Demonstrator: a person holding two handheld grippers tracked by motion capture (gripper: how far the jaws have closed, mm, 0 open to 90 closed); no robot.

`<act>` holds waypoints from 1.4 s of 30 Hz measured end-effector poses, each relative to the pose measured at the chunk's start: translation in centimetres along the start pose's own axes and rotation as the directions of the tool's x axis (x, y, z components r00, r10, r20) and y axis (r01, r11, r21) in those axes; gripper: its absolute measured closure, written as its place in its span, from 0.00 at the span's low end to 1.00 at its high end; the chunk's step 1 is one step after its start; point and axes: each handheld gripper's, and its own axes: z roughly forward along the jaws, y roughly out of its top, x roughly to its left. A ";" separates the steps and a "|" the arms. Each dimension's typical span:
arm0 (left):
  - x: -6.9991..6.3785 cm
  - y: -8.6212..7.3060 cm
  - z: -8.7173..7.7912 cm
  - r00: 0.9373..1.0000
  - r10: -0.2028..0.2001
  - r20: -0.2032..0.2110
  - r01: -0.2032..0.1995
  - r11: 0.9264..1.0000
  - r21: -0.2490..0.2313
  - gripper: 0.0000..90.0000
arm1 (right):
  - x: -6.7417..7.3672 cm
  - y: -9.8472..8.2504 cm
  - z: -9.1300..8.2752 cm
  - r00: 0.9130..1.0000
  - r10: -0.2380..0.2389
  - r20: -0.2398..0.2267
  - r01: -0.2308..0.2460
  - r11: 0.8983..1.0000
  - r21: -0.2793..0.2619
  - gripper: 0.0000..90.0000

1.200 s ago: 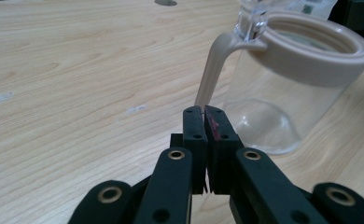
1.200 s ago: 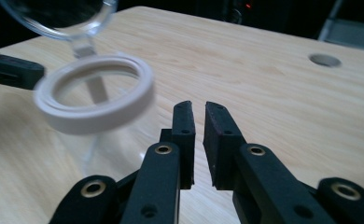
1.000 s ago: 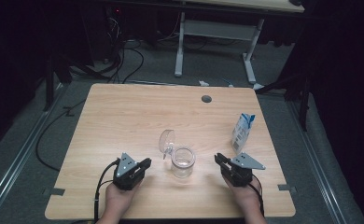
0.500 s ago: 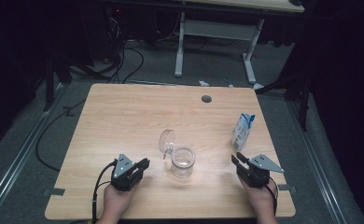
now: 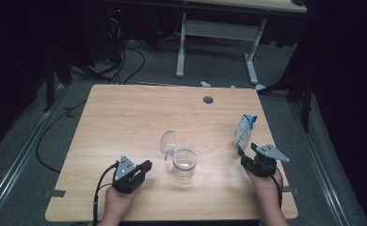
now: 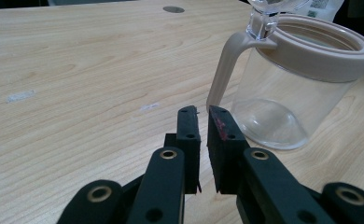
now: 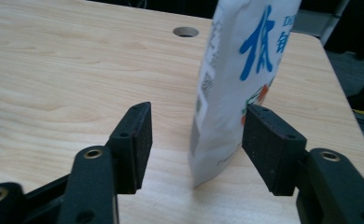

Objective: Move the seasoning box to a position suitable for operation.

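A clear jar (image 5: pixel 184 163) with a beige rim and handle stands mid-table, its round lid (image 5: pixel 168 140) tipped open behind it. My left gripper (image 5: pixel 145 165) rests just left of it, jaws nearly together with nothing between them. The left gripper view has the jar (image 6: pixel 292 88) close ahead of that gripper (image 6: pixel 202 114). A white pouch with blue print (image 5: pixel 244 132) stands upright at the right. My right gripper (image 5: pixel 245 151) sits right in front of it; its jaws have just been opening. In the right gripper view the pouch (image 7: pixel 245 60) stands between the wide jaws of that gripper (image 7: pixel 199 111), unpressed.
The wooden table (image 5: pixel 125 117) has a round cable hole (image 5: pixel 208 100) near its far edge. The pouch is close to the table's right edge. Beyond the table stand a desk's white legs (image 5: pixel 181 47), and cables (image 5: pixel 125 70) lie on the floor.
The right hand has moved to the right, up to the pouch, and its jaws have spread wide. The left hand and the jar have stayed put.
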 end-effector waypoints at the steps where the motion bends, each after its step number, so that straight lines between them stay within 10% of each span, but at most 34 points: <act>1: 0.0 0.0 0.0 1.000 0.003 -0.001 -0.003 1.000 0.000 0.92 | -0.2 0.2 0.2 1.000 0.004 0.004 -0.004 1.000 0.001 0.46; 22: -0.5 -0.2 0.0 1.000 0.020 0.010 -0.020 1.000 0.001 0.93 | -0.9 2.8 3.5 0.994 0.034 0.106 -0.036 0.999 0.016 0.61; 42: -0.5 -0.2 0.0 1.000 0.027 0.009 -0.027 1.000 -0.001 0.93 | -2.0 2.3 2.3 0.995 0.085 0.047 -0.085 0.996 -0.009 1.00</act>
